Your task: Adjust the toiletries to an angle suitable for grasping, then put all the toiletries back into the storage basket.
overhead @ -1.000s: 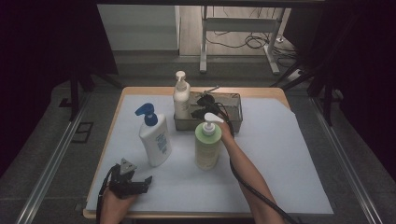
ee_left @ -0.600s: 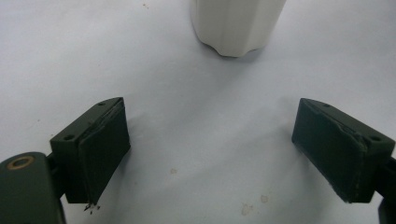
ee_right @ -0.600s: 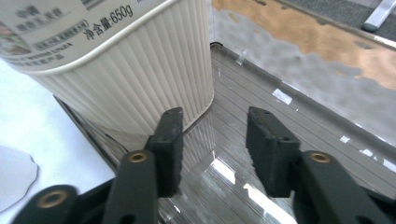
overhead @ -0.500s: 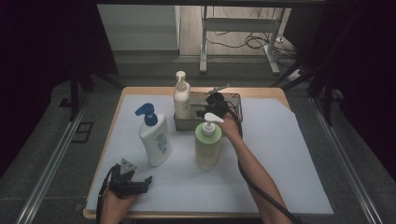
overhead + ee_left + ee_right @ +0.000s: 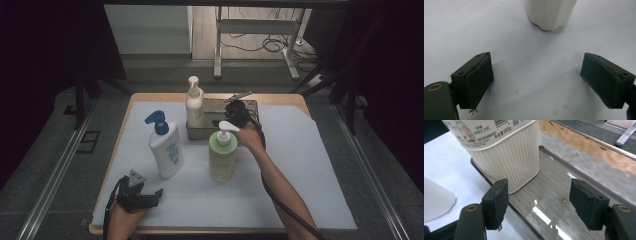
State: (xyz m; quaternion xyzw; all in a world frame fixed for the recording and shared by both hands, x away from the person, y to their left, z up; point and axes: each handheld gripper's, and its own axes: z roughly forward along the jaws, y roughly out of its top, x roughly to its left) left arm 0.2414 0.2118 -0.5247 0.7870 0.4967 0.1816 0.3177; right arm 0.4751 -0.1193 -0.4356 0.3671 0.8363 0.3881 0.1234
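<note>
from above, the right gripper (image 5: 234, 111) is hanging over the metal tray (image 5: 250, 106) near the table's far edge, where the cream bottle (image 5: 194, 105) is standing. the left gripper (image 5: 145, 196), released, is resting near the front edge. in the right gripper view, its jaws have just been opening, nothing between them.

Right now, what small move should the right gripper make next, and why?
Probably lift the right gripper clear of the metal tray. Its fingers have just been opening with nothing between them, and the cream bottle already stands upright in the tray; the green bottle waits on the table.
</note>
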